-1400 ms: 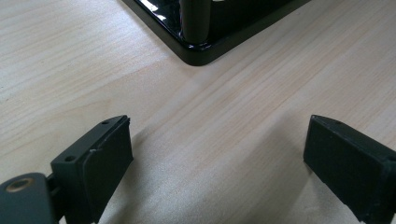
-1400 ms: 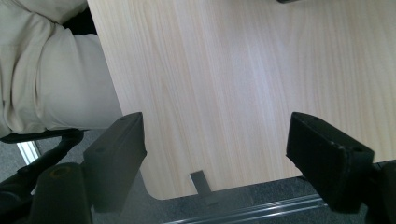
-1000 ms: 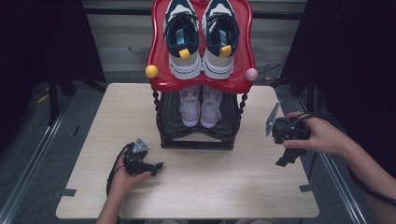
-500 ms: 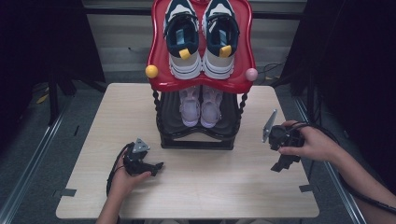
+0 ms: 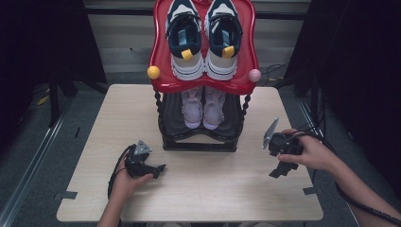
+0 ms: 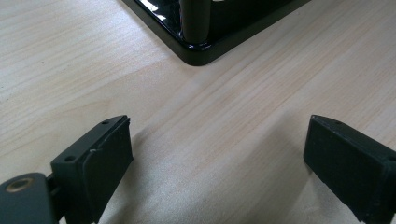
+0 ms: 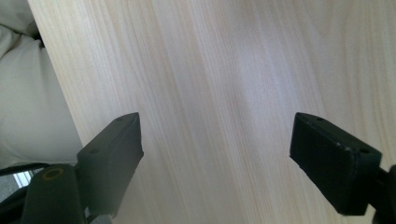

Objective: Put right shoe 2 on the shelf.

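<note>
A: Right of the shoe rack (image 5: 201, 137), the right gripper (image 5: 283, 168) has sunk toward the bench (image 5: 213, 189), its jaws wide, nothing between them.

B: The left gripper (image 5: 153, 169), near the rack's front-left corner, is wide and empty too. No shoe looks reached for yet.

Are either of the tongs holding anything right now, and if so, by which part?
Nothing is held. The left tongs and the right tongs both stand open over bare table, with nothing between their jaws.

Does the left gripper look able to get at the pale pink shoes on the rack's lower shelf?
Probably yes: the left gripper is open, with bare table ahead; the pale pink shoes face the open front.
</note>
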`<state>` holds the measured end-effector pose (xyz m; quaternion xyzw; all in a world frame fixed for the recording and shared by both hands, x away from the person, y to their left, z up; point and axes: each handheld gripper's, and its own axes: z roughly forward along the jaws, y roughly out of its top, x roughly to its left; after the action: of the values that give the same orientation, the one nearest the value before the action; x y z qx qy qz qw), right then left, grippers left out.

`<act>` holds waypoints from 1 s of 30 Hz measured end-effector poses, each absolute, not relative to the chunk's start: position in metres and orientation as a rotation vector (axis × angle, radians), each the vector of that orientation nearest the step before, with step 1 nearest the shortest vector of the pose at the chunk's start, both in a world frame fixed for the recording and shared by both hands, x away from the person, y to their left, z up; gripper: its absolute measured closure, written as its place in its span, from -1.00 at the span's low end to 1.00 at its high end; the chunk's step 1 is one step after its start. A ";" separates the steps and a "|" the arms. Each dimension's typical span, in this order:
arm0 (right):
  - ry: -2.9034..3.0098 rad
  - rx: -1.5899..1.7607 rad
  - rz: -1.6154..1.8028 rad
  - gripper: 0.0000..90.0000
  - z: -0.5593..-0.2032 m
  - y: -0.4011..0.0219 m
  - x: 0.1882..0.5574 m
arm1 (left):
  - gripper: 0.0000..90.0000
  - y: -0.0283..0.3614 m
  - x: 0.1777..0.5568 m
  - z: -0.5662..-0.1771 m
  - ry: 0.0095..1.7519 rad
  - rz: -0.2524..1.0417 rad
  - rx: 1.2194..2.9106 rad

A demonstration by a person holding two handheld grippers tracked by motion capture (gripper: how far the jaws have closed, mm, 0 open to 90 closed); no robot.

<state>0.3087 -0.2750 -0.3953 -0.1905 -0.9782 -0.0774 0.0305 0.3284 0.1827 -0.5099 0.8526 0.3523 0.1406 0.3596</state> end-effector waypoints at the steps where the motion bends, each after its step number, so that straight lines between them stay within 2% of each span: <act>1: -3.018 -0.578 -0.246 -0.63 -0.398 -0.276 0.309 | -0.84 0.183 0.328 -0.510 0.909 0.362 2.198; 20: -3.002 -0.681 -0.337 -0.65 -0.438 -0.285 0.303 | -0.84 0.183 0.328 -0.510 0.906 0.363 2.198; 30: -3.002 -0.789 -0.521 -0.67 -0.461 -0.283 0.301 | -0.84 0.183 0.328 -0.510 0.907 0.363 2.197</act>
<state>0.3007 -0.2834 -0.4610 -0.2507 -0.9538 -0.1656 -0.0029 0.3285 0.1827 -0.5100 0.8525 0.3517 0.1407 0.3602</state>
